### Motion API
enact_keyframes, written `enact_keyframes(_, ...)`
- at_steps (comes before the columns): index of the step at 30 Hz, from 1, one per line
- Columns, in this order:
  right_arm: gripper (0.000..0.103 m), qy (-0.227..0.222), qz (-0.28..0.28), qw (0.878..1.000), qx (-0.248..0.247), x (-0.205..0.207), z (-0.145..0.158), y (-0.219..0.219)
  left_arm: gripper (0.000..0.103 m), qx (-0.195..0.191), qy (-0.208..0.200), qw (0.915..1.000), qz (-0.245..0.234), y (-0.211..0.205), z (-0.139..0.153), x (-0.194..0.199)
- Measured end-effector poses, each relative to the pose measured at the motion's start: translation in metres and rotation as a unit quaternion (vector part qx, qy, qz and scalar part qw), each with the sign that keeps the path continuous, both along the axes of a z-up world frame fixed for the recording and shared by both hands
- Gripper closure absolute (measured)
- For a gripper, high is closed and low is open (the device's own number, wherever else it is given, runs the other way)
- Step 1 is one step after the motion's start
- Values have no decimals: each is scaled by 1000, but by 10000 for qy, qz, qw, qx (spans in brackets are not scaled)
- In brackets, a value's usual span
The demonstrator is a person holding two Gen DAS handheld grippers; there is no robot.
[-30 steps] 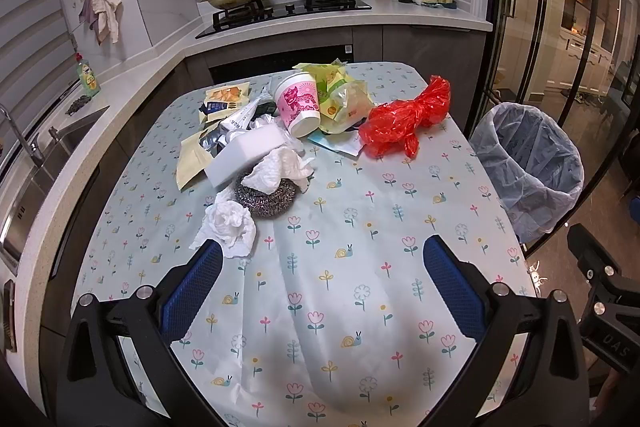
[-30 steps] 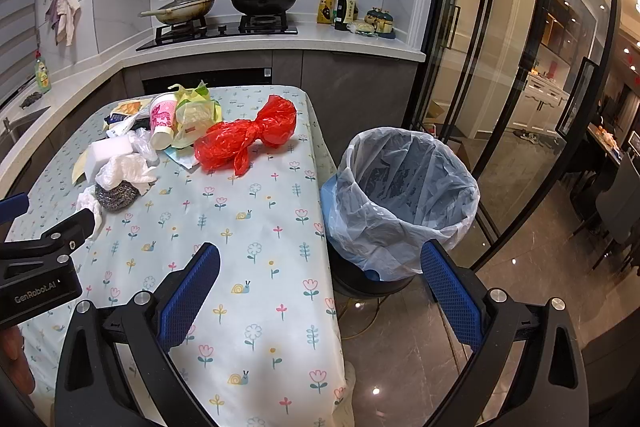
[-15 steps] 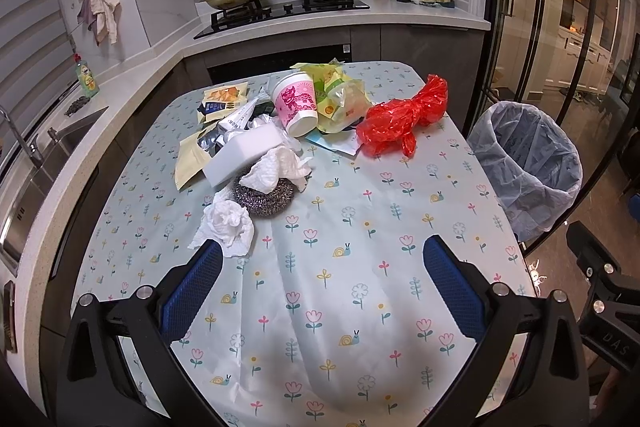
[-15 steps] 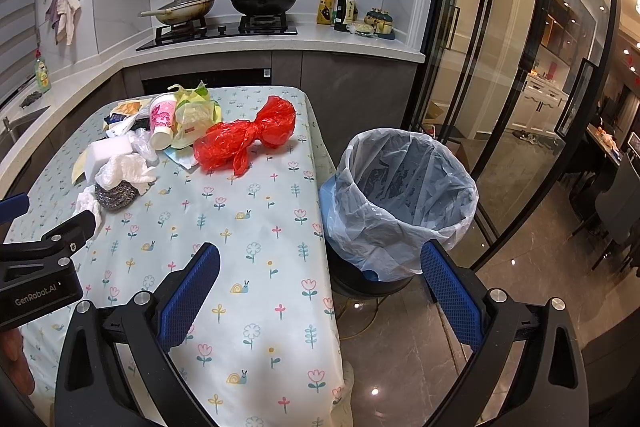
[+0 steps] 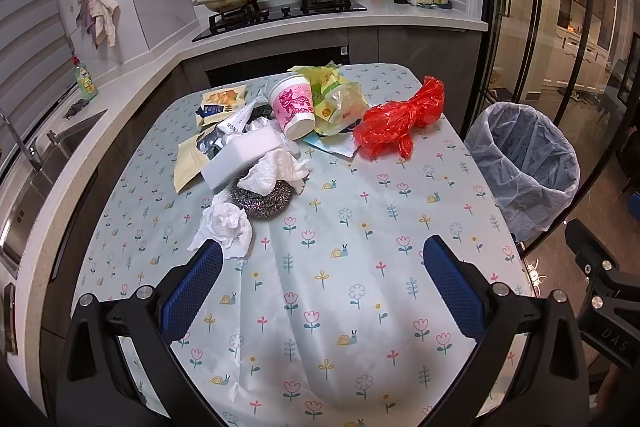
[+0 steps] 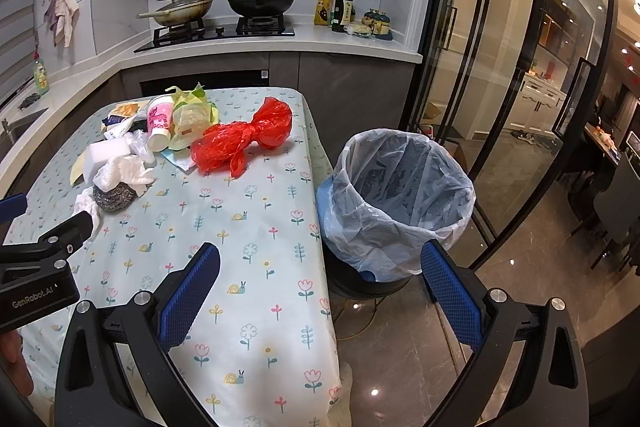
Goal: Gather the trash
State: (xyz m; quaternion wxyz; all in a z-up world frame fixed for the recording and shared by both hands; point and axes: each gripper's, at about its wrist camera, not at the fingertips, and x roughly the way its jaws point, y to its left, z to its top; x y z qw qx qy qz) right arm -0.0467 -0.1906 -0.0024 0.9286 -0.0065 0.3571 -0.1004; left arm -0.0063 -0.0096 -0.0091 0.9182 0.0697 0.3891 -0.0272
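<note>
left gripper [image 5: 322, 259]: spread wide, nothing between its blue pads, held over the bare near part of the table [image 5: 360, 327].
right gripper [image 6: 320, 267]: also spread and empty, straddling the table's right edge, with the bin [image 6: 400, 187] just beyond.
trash heap: on the far half of the table; red plastic bag [image 5: 400, 123] nearest the bin, pink paper cup [image 5: 294, 105] tipped over beside it, white sponge block [image 5: 244, 155], steel scourer [image 5: 262, 197] under a crumpled tissue [image 5: 276, 169], another tissue wad [image 5: 224, 225] nearest the left gripper.
bin: lined with a pale bag, on the floor touching the table's right side.
left view only: the sink [image 5: 36, 163] left of the table.
right view only: the bin's inside, with only the liner showing.
</note>
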Motion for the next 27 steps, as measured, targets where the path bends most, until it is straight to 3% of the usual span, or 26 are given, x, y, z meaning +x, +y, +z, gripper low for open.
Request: enact_keyframes(27, 7, 75, -78, 9999, 8, 6, -6, -3, 7, -66, 36, 9999, -77, -2, 6, 1)
